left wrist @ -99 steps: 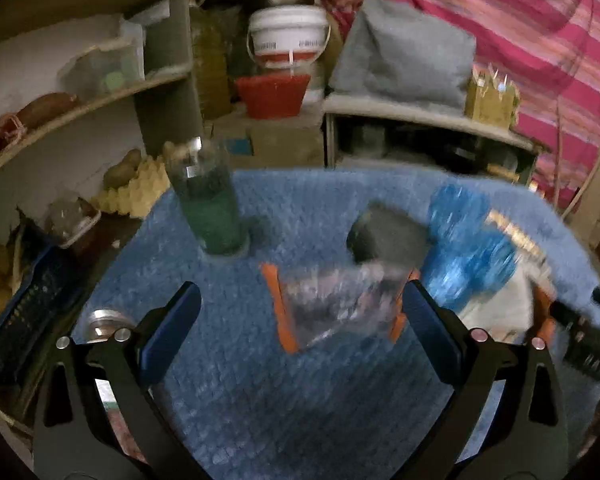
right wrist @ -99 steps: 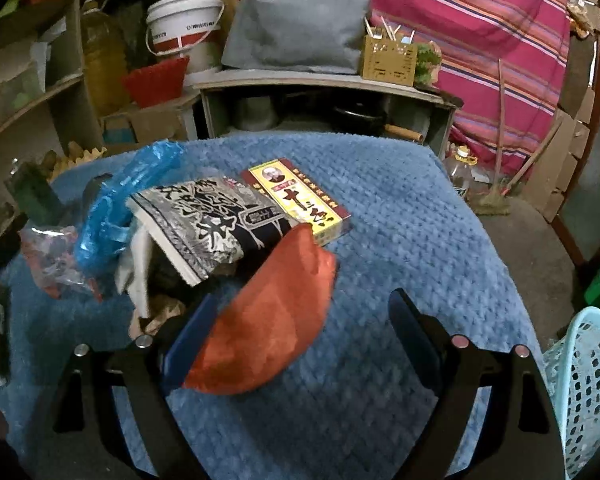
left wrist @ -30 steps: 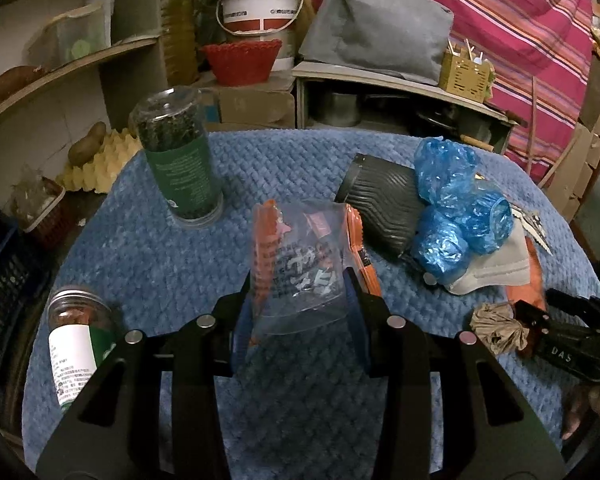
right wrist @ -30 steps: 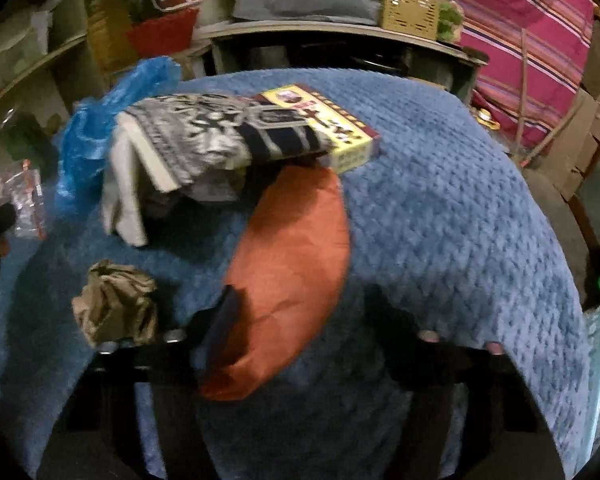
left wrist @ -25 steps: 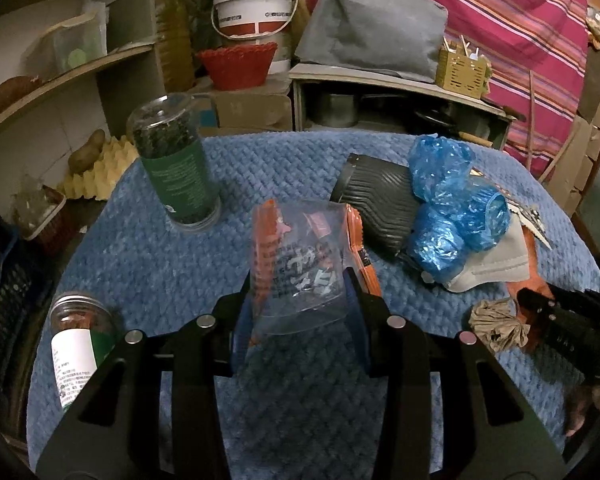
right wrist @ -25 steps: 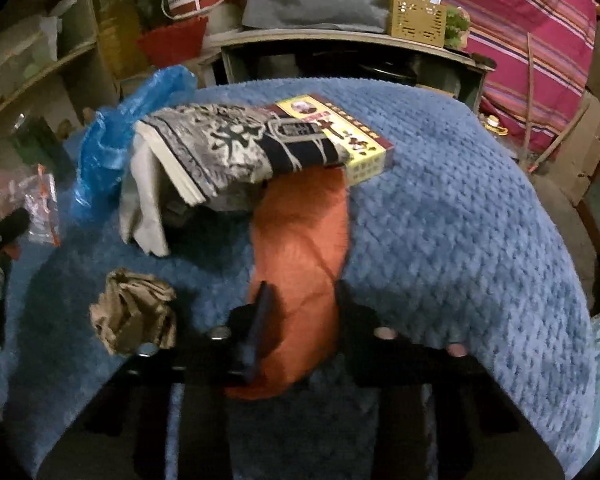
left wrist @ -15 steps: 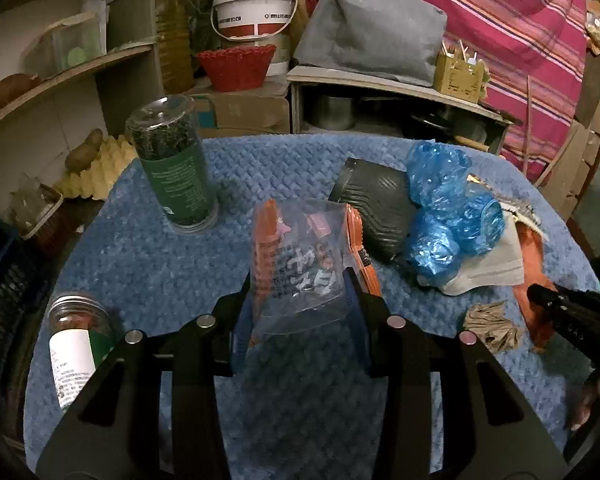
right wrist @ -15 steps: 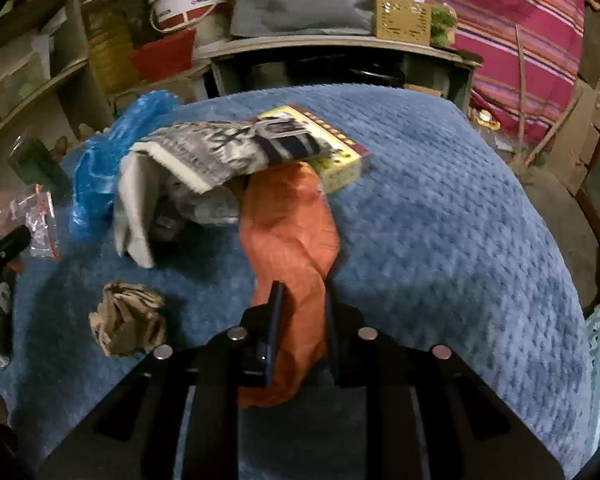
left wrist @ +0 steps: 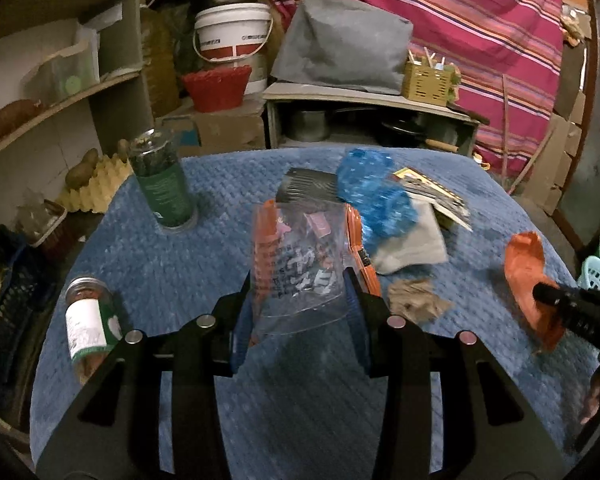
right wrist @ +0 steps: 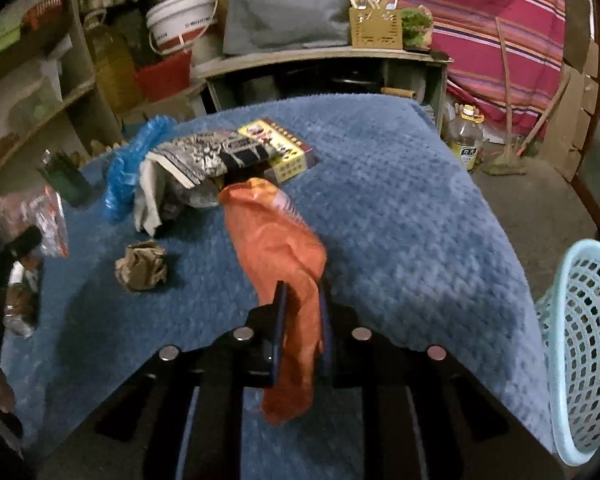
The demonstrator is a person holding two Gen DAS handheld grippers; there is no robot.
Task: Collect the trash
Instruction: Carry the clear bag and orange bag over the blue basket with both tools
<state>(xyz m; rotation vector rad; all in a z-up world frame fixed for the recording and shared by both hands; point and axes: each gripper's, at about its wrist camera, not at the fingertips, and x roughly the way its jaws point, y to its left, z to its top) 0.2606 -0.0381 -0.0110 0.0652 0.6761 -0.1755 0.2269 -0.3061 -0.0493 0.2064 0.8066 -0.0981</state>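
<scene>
Our right gripper [right wrist: 302, 300] is closing on the crumpled orange plastic wrapper [right wrist: 276, 240]; the pale blue perforated plastic basket [right wrist: 584, 344] waits at three o'clock, nearest this hand; our left gripper [left wrist: 300, 304] clamps the clear printed plastic bag [left wrist: 300, 268].

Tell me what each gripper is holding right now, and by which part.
Left gripper: clear plastic packet, by its lower side edges. Right gripper, jaws closing: orange wrapper, pinched near its lower end.

left wrist: close, angled down over table [left wrist: 300, 420] | right wrist: same | shared: crumpled paper [left wrist: 414, 304]
</scene>
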